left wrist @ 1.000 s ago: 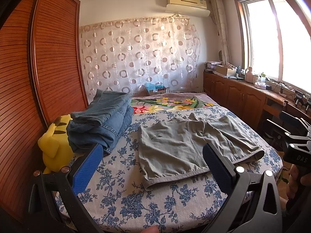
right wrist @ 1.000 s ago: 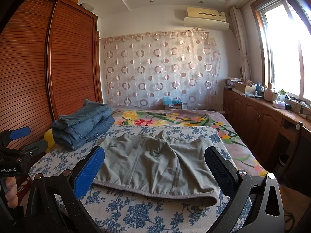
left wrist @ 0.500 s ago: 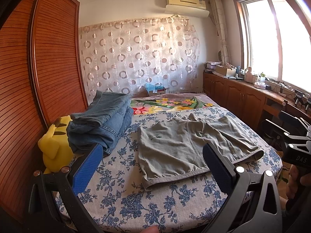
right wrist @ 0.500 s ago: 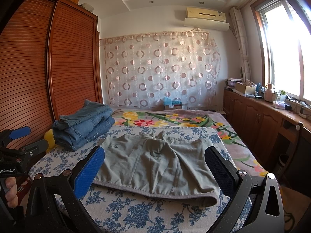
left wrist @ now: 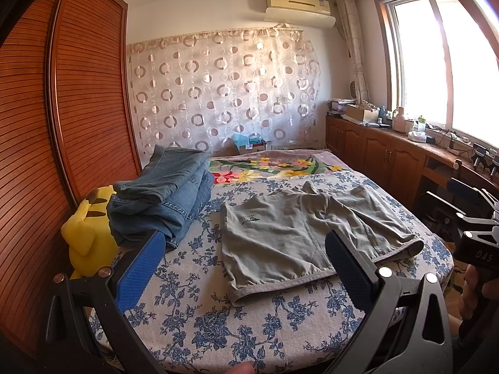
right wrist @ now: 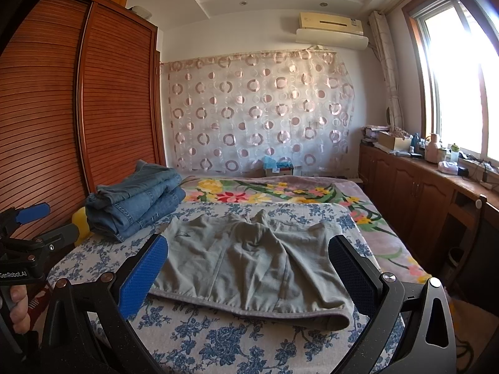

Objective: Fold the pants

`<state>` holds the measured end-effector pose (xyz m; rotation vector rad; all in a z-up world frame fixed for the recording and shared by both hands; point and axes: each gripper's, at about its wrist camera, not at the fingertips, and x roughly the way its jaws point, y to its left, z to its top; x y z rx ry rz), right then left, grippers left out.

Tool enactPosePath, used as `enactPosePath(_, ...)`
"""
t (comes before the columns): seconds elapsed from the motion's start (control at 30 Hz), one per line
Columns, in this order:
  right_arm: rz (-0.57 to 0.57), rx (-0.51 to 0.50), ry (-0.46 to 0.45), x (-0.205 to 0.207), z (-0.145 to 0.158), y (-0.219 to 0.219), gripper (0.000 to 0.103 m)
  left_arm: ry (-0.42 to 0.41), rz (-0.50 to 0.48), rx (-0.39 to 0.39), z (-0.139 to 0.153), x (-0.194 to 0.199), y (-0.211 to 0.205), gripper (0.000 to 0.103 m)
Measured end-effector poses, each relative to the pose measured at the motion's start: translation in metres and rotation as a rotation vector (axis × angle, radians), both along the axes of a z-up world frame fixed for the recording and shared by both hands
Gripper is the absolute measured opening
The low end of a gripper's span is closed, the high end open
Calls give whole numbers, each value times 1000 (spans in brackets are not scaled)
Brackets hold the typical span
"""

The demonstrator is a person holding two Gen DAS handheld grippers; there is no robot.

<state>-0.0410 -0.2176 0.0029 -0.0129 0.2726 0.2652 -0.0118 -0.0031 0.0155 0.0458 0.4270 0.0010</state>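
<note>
Pants (left wrist: 299,237) lie flat on bed (left wrist: 218,321); both hand-held grippers gape empty; only left view shows yellow plush (left wrist: 87,233) fully

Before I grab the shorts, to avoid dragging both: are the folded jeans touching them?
Apart. The left wrist view shows a strip of floral sheet between the jeans and the shorts.

Grey-green shorts-style pants (left wrist: 299,237) (right wrist: 249,258) lie flat on the blue-floral bedspread, unfolded, both legs spread. The hemmed edge nearest the cameras runs across the bed; the far edge is bunched at the centre. Fabric lightly wrinkled, small dark logo on the left panel. The right near corner is curled over. Nothing is touching them.
</note>
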Motion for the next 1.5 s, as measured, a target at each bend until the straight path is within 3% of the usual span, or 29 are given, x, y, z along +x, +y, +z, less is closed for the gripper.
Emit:
enactPosePath(0.3,1,2,6,1,-2,-1,103,10,-2,-1,13,-1,-1,102)
enactPosePath(0.57,-8,-2,37,8,-8,-8,103,84,-25,-1,10,8,3,102)
enactPosePath(1.17,-88,-50,163,29,-37,-49,103,243,-76,3,-64,44,20,102)
enactPosePath(1.5,-142,-90,301,35,-56,-82,93,349,-94,-7,-100,60,30,97)
